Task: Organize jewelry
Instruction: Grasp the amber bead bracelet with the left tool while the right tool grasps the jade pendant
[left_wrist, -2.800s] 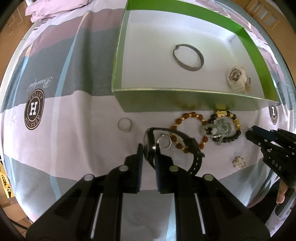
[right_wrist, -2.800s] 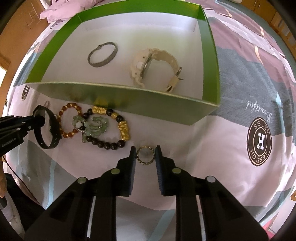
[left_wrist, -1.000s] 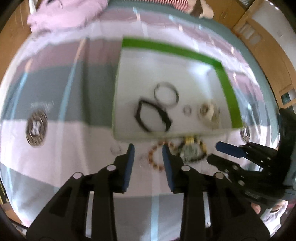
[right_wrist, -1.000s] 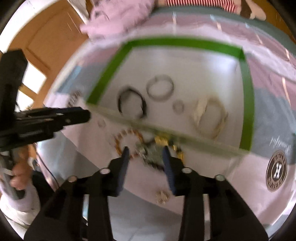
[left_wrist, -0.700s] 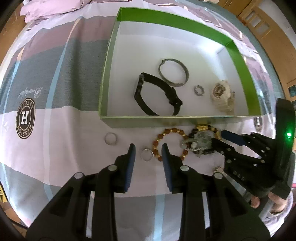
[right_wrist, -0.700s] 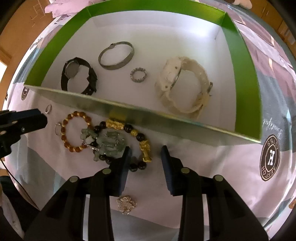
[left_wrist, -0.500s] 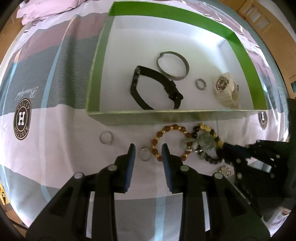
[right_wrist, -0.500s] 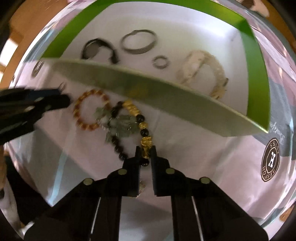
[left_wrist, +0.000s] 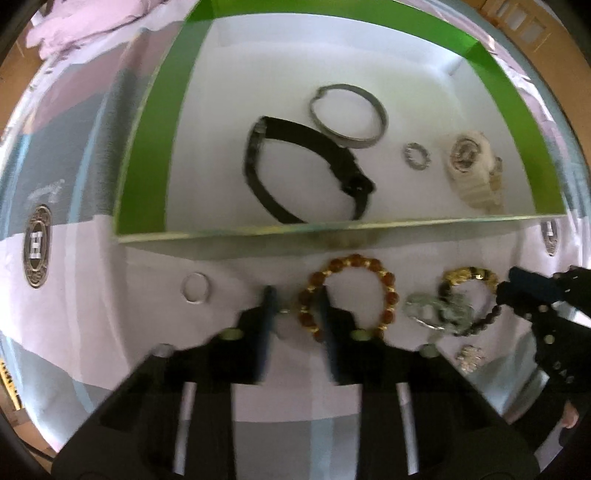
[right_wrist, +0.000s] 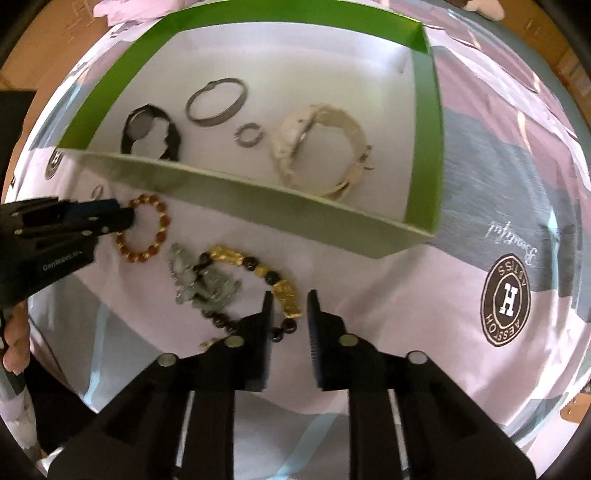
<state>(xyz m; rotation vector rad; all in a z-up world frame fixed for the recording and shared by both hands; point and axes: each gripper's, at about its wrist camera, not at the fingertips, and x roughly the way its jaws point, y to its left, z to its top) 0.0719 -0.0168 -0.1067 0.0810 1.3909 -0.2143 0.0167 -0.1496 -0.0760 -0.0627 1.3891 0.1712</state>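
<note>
Green box (left_wrist: 155, 147) with white floor; black watch (left_wrist: 295, 162), cream watch (right_wrist: 317, 147); amber beads (left_wrist: 354, 291); pink-grey striped sheet (right_wrist: 498, 155).

Striped bedspread (right_wrist: 491, 155) — wooden surroundings

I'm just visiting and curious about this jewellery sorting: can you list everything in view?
Box: one, green with white floor, on the bedspread.
Black watch: one, in box.
Metal bangle: one, silver-grey, in box.
Studded ring: one, silver, in box.
Cream watch: one, in box.
Amber bead bracelet: one, in front of box.
Black-and-gold bead bracelet: one, under a jade charm.
Plain ring: one, silver, on bedspread.
Flower brooch: one, pale.
Bedspread: pink, grey.
Left claw: open.
Right claw: open.
</note>
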